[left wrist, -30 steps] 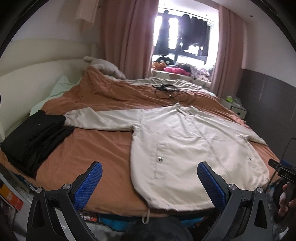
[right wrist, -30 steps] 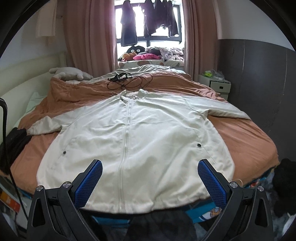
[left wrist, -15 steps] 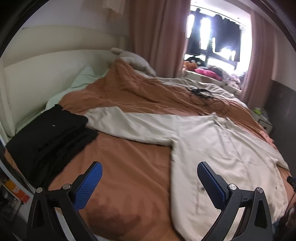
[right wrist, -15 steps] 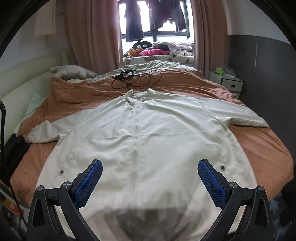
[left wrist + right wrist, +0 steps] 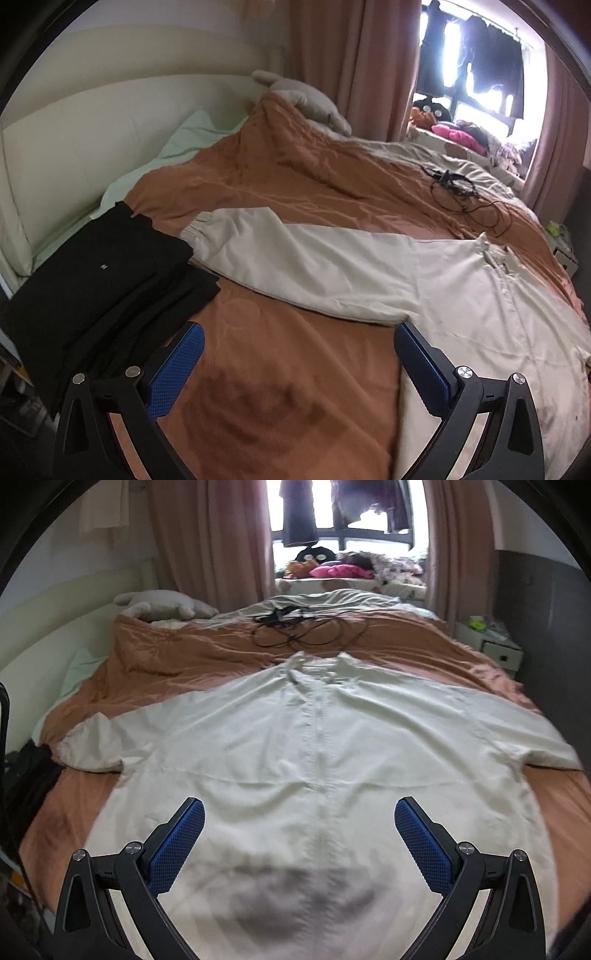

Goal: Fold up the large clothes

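The cream jacket (image 5: 317, 746) lies flat, front up, on the orange bedspread (image 5: 280, 369), sleeves spread for folding. The left gripper (image 5: 299, 354), jaws apart and empty, points toward the sleeve (image 5: 295, 266). The right gripper (image 5: 299, 830), likewise apart, hovers over the hem.

My left claw (image 5: 298, 343) has two black plastic arms that splay outward in a V, each tipped with a blue pad (image 5: 176, 371) covered in a fine grid texture. Two round silver screws (image 5: 487, 374) sit on each arm near the pad. My right claw (image 5: 299, 818) is built the same: black angular frame with triangular cut-outs, blue textured pads (image 5: 423, 843), and silver screw heads (image 5: 107, 851).
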`<state>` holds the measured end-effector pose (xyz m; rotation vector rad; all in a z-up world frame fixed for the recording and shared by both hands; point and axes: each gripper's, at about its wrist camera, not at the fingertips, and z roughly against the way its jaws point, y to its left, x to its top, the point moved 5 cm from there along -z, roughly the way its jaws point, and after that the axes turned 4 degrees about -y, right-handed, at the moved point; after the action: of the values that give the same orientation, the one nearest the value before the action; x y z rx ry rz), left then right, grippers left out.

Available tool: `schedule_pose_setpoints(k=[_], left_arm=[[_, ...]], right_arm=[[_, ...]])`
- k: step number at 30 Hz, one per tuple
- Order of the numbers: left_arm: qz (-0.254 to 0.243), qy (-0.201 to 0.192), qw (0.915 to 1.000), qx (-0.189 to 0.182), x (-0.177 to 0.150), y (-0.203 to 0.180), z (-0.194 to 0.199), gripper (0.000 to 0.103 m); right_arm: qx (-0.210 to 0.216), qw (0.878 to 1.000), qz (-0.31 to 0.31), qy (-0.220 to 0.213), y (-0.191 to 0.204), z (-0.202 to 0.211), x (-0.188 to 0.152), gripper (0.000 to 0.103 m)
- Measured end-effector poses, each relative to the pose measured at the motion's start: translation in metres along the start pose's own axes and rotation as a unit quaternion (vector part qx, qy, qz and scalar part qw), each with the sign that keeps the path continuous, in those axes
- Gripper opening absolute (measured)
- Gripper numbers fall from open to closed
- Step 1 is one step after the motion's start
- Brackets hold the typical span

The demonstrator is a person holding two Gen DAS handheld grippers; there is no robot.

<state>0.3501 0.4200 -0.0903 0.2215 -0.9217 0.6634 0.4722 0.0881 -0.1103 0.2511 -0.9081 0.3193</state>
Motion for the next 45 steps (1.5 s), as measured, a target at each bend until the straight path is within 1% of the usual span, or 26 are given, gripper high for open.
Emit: schedule_pose_setpoints(k=[1, 2, 3, 4, 7, 8, 10, 12, 15, 19, 20, 21, 22, 23, 25, 26, 28, 29, 30, 31, 32, 35, 36, 39, 44, 45], left_arm=[[0.002, 0.006, 1.0000, 0.000, 0.002, 0.003, -0.009, 0.102], [0.006, 0.011, 0.9999, -0.001, 0.003, 0.005, -0.018, 0.098], [0.010, 0.016, 0.9998, 0.000, 0.005, 0.008, -0.027, 0.091], [0.012, 0.023, 0.9997, 0.003, 0.007, 0.011, -0.038, 0.088], [0.027, 0.046, 0.9986, 0.002, 0.009, 0.018, -0.065, 0.076], [0.034, 0.052, 0.9980, 0.002, 0.011, 0.021, -0.074, 0.071], [0.052, 0.066, 0.9964, 0.003, 0.013, 0.029, -0.094, 0.067], [0.071, 0.085, 0.9938, 0.006, 0.014, 0.038, -0.117, 0.058], [0.086, 0.105, 0.9907, 0.010, 0.011, 0.042, -0.141, 0.057], [0.098, 0.136, 0.9856, 0.023, 0.003, 0.044, -0.172, 0.057], [0.101, 0.142, 0.9843, 0.025, -0.001, 0.045, -0.182, 0.057], [0.102, 0.148, 0.9832, 0.030, -0.003, 0.046, -0.188, 0.057], [0.105, 0.158, 0.9810, 0.038, -0.007, 0.048, -0.196, 0.057], [0.109, 0.163, 0.9797, 0.042, -0.009, 0.050, -0.202, 0.057], [0.118, 0.174, 0.9764, 0.051, -0.014, 0.055, -0.217, 0.057], [0.124, 0.182, 0.9737, 0.059, -0.017, 0.059, -0.226, 0.052], [0.127, 0.174, 0.9745, 0.062, -0.016, 0.060, -0.232, 0.046], [0.121, 0.163, 0.9770, 0.066, -0.012, 0.061, -0.233, 0.036], [0.116, 0.160, 0.9779, 0.069, -0.010, 0.061, -0.234, 0.019], [0.114, 0.159, 0.9782, 0.069, -0.008, 0.061, -0.234, 0.012], [0.121, 0.152, 0.9794, 0.056, -0.004, 0.061, -0.231, 0.006], [0.125, 0.120, 0.9843, 0.036, 0.010, 0.058, -0.213, 0.005], [0.120, 0.105, 0.9869, 0.025, 0.018, 0.055, -0.202, 0.005], [0.097, 0.084, 0.9917, 0.002, 0.038, 0.044, -0.178, 0.004], [0.072, 0.054, 0.9954, -0.035, 0.069, 0.030, -0.136, 0.004], [0.068, 0.049, 0.9956, -0.040, 0.074, 0.027, -0.131, 0.004]], right_arm=[[0.007, 1.000, -0.001, 0.002, 0.004, -0.008, 0.002, 0.103], [0.010, 1.000, -0.002, 0.005, 0.007, -0.013, 0.003, 0.103], [0.014, 1.000, -0.002, 0.008, 0.011, -0.021, 0.004, 0.103], [0.018, 1.000, -0.002, 0.012, 0.016, -0.028, 0.006, 0.102], [0.027, 0.999, 0.002, 0.020, 0.029, -0.046, 0.009, 0.093], [0.029, 0.999, 0.004, 0.024, 0.033, -0.052, 0.010, 0.092], [0.034, 0.999, 0.004, 0.033, 0.041, -0.064, 0.011, 0.086], [0.042, 0.998, 0.001, 0.045, 0.049, -0.078, 0.010, 0.082], [0.049, 0.997, -0.003, 0.061, 0.061, -0.098, 0.010, 0.075], [0.061, 0.994, -0.008, 0.088, 0.079, -0.126, 0.006, 0.059], [0.066, 0.993, -0.011, 0.095, 0.083, -0.131, 0.004, 0.057], [0.068, 0.992, -0.015, 0.102, 0.088, -0.137, 0.003, 0.053], [0.069, 0.992, -0.017, 0.107, 0.092, -0.142, 0.002, 0.046], [0.074, 0.991, -0.020, 0.113, 0.096, -0.147, 0.000, 0.042], [0.095, 0.987, -0.033, 0.128, 0.108, -0.157, -0.003, 0.031], [0.106, 0.985, -0.039, 0.134, 0.115, -0.161, -0.004, 0.029], [0.125, 0.981, -0.045, 0.141, 0.126, -0.166, -0.006, 0.019], [0.141, 0.978, -0.049, 0.145, 0.136, -0.170, -0.006, 0.017], [0.149, 0.976, -0.051, 0.148, 0.143, -0.172, -0.007, 0.015], [0.159, 0.974, -0.054, 0.151, 0.151, -0.175, -0.007, 0.015], [0.168, 0.972, -0.056, 0.154, 0.160, -0.178, -0.007, 0.015], [0.191, 0.967, -0.058, 0.160, 0.181, -0.185, -0.006, 0.012], [0.198, 0.965, -0.060, 0.163, 0.188, -0.189, -0.006, 0.012], [0.219, 0.958, -0.065, 0.173, 0.210, -0.201, -0.004, 0.011], [0.238, 0.950, -0.069, 0.192, 0.244, -0.221, -0.010, 0.010], [0.245, 0.946, -0.073, 0.199, 0.251, -0.226, -0.013, 0.010]])
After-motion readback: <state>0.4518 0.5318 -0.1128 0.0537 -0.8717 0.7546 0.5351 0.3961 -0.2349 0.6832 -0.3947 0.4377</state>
